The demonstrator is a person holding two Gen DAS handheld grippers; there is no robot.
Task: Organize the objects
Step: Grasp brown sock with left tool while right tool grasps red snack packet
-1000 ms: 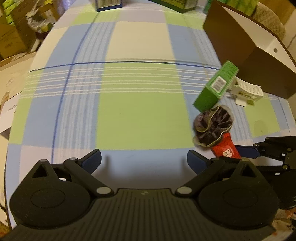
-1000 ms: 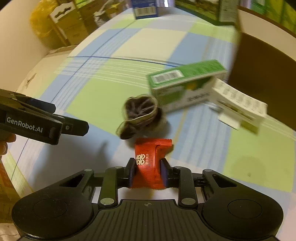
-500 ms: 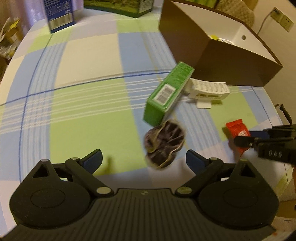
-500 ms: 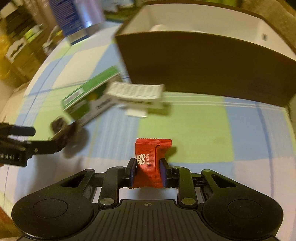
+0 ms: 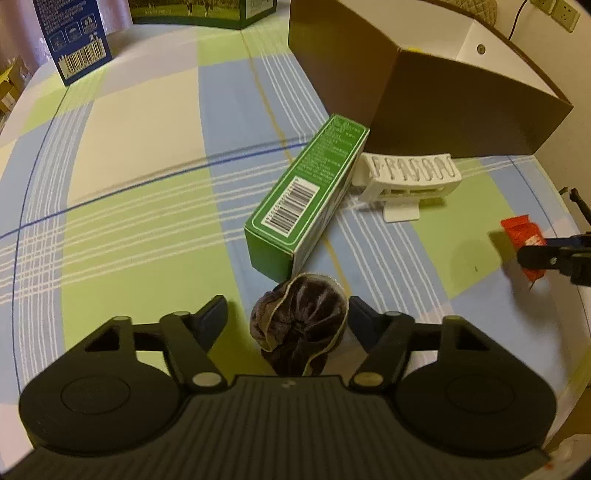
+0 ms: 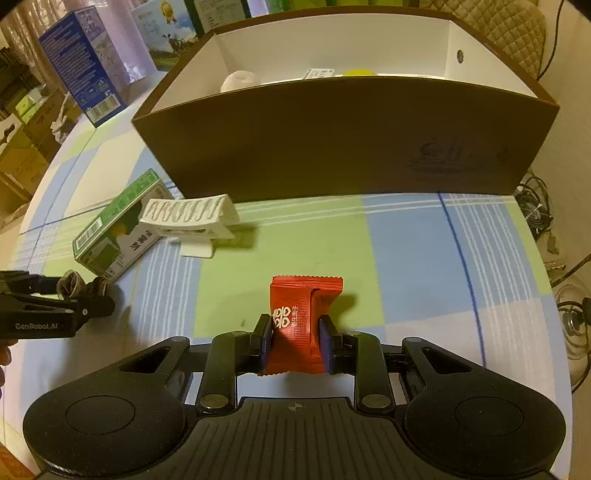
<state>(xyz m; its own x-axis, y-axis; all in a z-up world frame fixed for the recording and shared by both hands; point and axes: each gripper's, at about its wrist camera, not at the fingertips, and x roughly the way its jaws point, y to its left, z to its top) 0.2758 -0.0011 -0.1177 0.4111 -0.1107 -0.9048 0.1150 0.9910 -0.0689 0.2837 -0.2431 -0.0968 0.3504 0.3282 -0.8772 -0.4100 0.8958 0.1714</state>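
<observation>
A home, by the look of it, likely a dining or living room used partly for storage. Under both grippers lies a table (image 5: 147, 192) in a checked blue, green and cream cloth. Ahead of the right gripper (image 6: 293, 345) stands a quilted chair back (image 6: 498, 26); to its left, stacked cardboard cartons (image 6: 22, 147); to its right, cables (image 6: 535, 210) on the floor. Wall sockets (image 5: 554, 13) sit far ahead-right of the left gripper (image 5: 287, 317).
</observation>
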